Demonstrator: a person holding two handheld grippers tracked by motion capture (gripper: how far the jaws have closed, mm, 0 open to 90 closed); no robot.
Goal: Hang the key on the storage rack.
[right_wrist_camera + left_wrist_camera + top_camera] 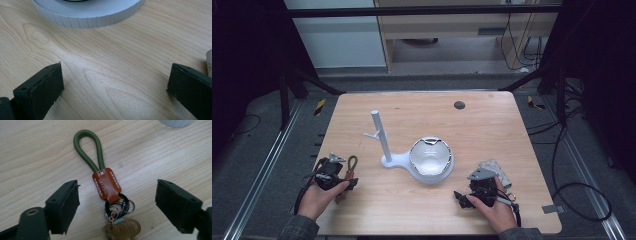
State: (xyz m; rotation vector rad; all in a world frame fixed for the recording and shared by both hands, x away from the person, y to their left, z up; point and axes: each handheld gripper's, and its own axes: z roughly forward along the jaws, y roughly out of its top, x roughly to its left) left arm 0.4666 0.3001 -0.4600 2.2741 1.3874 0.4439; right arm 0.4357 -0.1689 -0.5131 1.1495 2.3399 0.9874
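Observation:
A keychain [106,185] lies flat on the wooden table: a green rope loop, a brown leather tab, metal rings and a small tan charm. My left gripper [116,185] is open low over it, one jaw on each side of the tab and neither touching. From above, the keychain [351,165] lies at the table's left front, beside the left gripper [343,178]. At the right front, my right gripper [462,196] is open over bare wood. In its own view, the right gripper [116,68] faces the ribbed white base [87,17].
A white stand [381,135] with an upright post and a short side hook rises mid-table, joined to a round white dish [431,160]. A beige cloth-like bundle [495,168] lies behind the right hand. A dark round grommet [459,105] sits far back.

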